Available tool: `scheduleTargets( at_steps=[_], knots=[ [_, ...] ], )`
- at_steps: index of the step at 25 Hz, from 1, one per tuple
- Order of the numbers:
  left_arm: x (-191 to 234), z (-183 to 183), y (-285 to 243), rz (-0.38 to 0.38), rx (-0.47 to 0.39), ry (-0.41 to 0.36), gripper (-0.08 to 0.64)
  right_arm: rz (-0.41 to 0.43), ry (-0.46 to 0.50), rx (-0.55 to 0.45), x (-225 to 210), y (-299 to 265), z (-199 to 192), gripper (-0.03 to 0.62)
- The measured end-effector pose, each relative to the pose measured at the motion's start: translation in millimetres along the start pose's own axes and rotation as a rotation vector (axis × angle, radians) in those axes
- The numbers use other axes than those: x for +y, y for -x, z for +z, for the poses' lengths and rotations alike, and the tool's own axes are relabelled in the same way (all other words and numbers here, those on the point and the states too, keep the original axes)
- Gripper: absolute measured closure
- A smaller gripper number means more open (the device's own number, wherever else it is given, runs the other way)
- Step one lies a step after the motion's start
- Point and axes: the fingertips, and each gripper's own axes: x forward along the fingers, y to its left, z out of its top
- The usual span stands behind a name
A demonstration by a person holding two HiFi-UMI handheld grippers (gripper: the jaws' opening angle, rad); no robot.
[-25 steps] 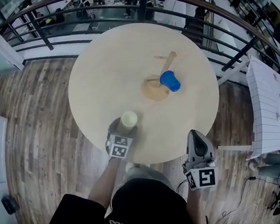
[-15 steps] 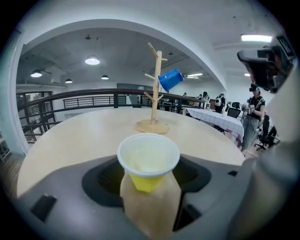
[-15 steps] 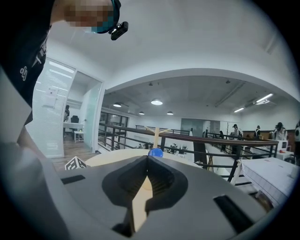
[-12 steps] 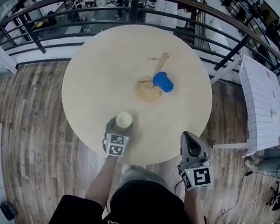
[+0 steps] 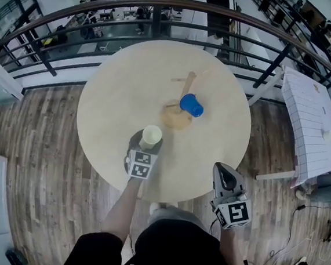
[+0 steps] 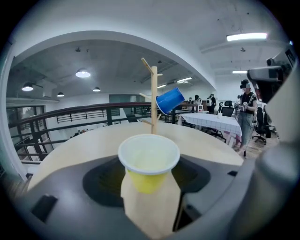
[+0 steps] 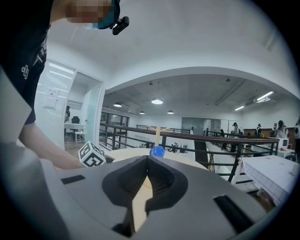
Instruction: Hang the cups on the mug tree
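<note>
- left tool (image 5: 145, 150) has just been closing its jaws on the yellow cup (image 5: 151, 137), near side of the counter (image 5: 117, 89); carrying step, I'd say
- right tool (image 7: 140, 187) pinched closed, empty
- next: needs a free peg on the mug tree (image 5: 186, 90), beside the blue cup (image 5: 191, 105)

Pale cup (image 5: 151, 137), seemingly in left tongs (image 5: 148, 144), over round table (image 5: 114, 95).

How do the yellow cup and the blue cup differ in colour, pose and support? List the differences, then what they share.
The yellow cup is yellow with a white rim; the blue cup is all blue. The yellow cup stands upright, mouth up; the blue cup hangs tilted. The left gripper, whose jaws have just been closing, holds the yellow cup; the mug tree carries the blue cup. Both are small tapered cups.
</note>
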Motion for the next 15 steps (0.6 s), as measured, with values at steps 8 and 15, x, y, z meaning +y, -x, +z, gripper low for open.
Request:
scheduleTargets(
  at_steps=[8,15],
  knots=[
    [0.2,27.0,-45.2,-0.057,0.019,-0.039,0.250,-0.093,-0.027,0.027,-21.9,29.6,-11.3,0.584],
    [6.1,41.1,-81.4,-0.080,0.063,-0.061,0.250,-0.112,-0.046,0.051,-28.6,35.5,-23.7,0.584]
  ],
)
